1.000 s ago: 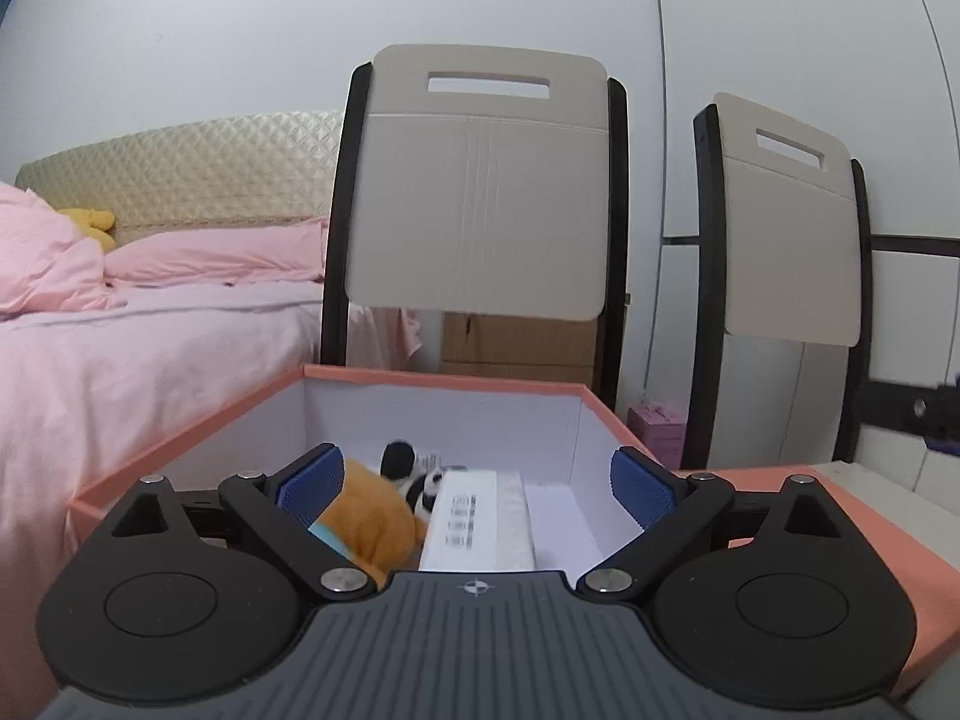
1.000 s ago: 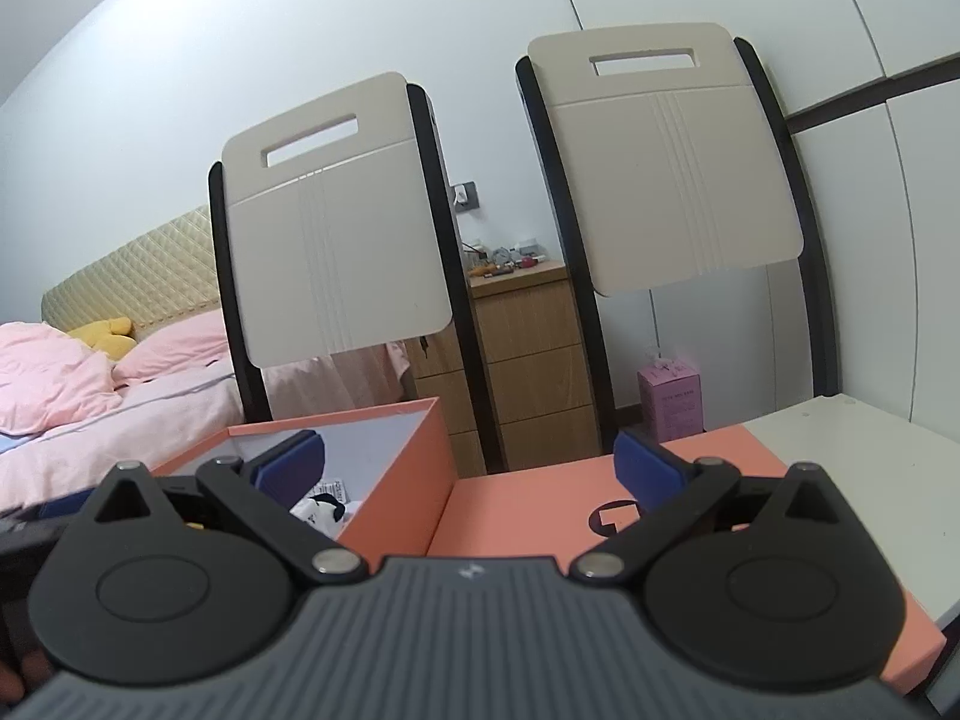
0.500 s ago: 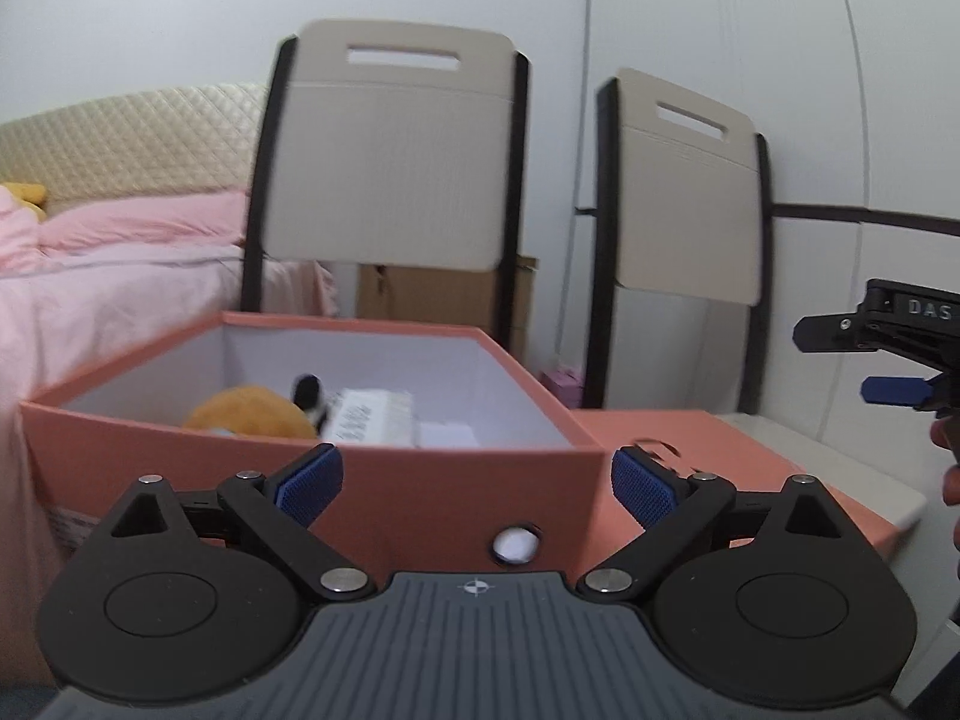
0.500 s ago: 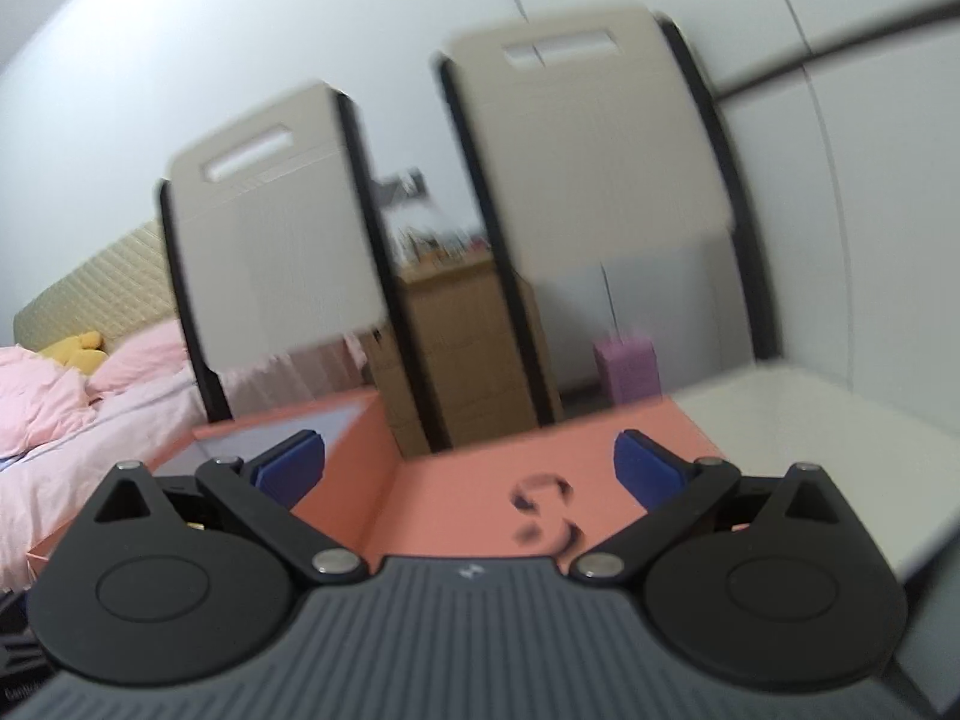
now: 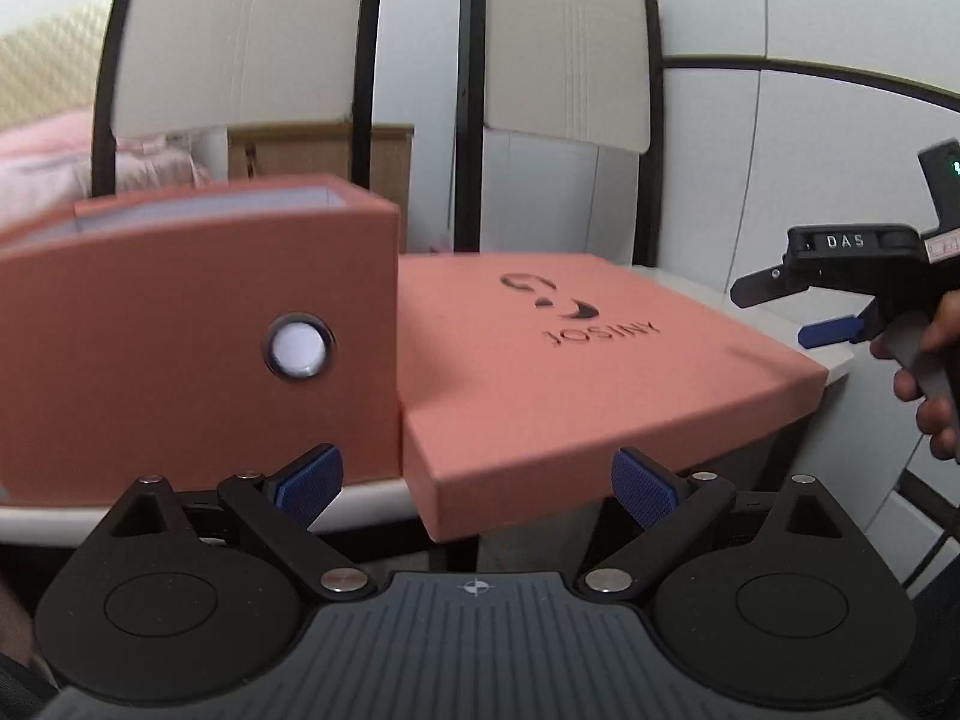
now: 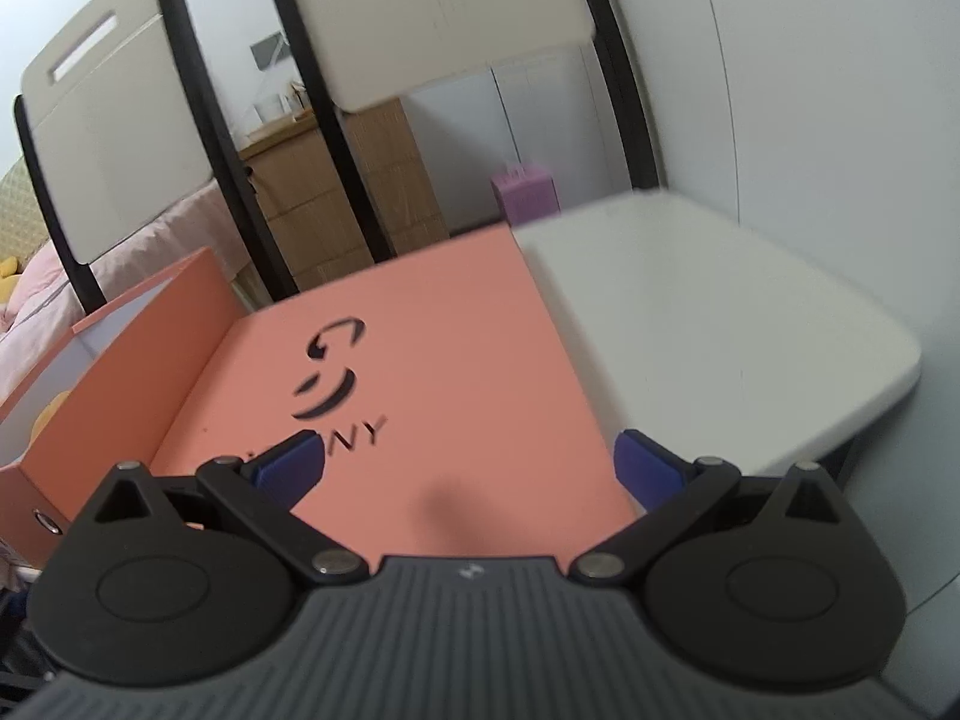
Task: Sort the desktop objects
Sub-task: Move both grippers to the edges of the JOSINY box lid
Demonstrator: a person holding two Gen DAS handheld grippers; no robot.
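Salmon-pink box [image 5: 198,336] stands open on the white table [image 6: 708,324], and its flat lid [image 5: 576,360] lies just beside it on the right, touching its side wall. On the lid is printed a dark logo with the word JOSINY. The front wall of the box has a round hole with a metal ring [image 5: 298,347]. From the right wrist view a bit of something orange-yellow [image 6: 51,414] shows inside the box; what it is I cannot tell.

Before the near edge of the table hangs the left gripper [image 5: 477,483], its blue pads wide apart and nothing between them. The right gripper [image 6: 468,468] is over the near end of the lid, jaws also spread wide and empty. A hand [image 5: 927,372] holds its handle.

Behind the table stand two beige chair backs [image 5: 564,54], a wooden dresser [image 6: 342,192] and a bed with pink bedding [image 6: 138,252].
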